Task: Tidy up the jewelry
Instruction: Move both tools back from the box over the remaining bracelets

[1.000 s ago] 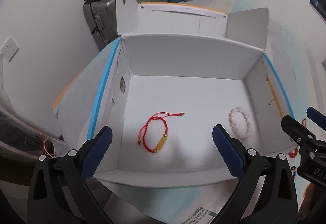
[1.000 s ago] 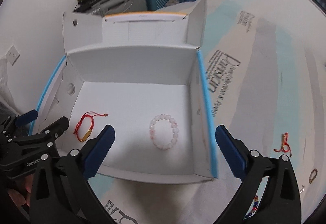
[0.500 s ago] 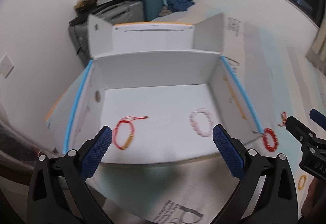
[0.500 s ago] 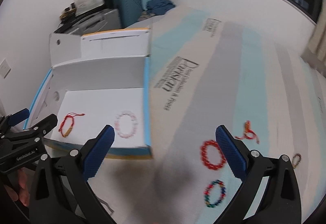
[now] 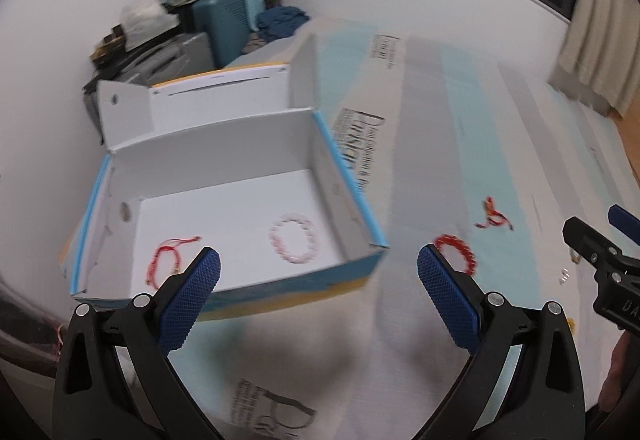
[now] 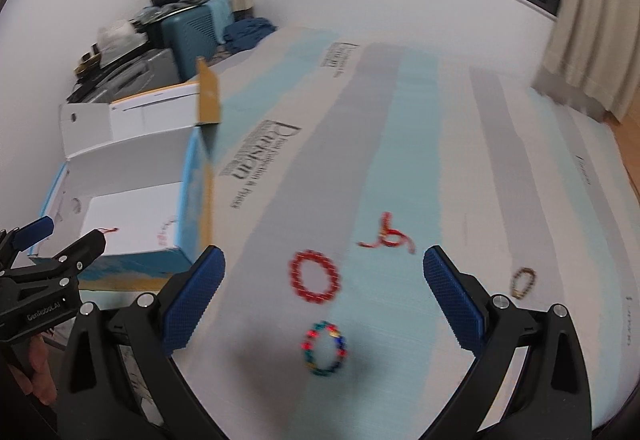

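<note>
Right gripper (image 6: pixel 320 268) above red bracelet (image 6: pixel 315 276)

We see a white box (image 5: pixel 224 168) edged in light blue, holding a pale pink bead bracelet (image 5: pixel 295 243) and a red cord bracelet (image 5: pixel 168 260). Right of it, on the grey-and-aqua striped cloth (image 6: pixel 416 144), lie a red bead bracelet (image 6: pixel 315 276) and a multicoloured bracelet (image 6: pixel 325 349).

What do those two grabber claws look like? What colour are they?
Both the left gripper and the right gripper have black plastic arms with silver screws. Their fingers wear bumpy blue pads. White lettering is printed on each body. No cables show.
</note>
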The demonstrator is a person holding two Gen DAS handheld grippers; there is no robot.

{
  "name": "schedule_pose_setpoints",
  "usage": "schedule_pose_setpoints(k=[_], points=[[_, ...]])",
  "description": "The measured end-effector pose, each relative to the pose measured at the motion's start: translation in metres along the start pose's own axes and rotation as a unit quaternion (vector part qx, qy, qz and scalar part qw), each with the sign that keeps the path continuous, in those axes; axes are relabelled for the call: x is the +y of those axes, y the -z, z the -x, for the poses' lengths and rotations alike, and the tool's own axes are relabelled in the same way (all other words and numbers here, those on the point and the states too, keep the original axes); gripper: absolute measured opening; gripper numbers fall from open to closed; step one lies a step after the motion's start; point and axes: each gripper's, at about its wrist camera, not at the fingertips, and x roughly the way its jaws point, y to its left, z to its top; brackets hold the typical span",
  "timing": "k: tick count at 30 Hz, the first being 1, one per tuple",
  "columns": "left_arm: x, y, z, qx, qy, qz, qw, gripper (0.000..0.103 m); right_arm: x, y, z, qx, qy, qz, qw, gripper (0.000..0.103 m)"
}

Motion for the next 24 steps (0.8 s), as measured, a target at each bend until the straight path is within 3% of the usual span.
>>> schedule_pose_setpoints(k=[13,24], points=[[-0.095,0.029,0.000,0.001,0.062,-0.063,0.9960,0.097,-0.105,0.052,0.031,-0.001,0.062,-0.036,0.997,0.095],[-0.145,0.065,-0.033,0.029,0.087,-0.109,0.9897,0.097,-0.172,0.124,0.013,0.045,0.094,-0.070,0.992,0.095]])
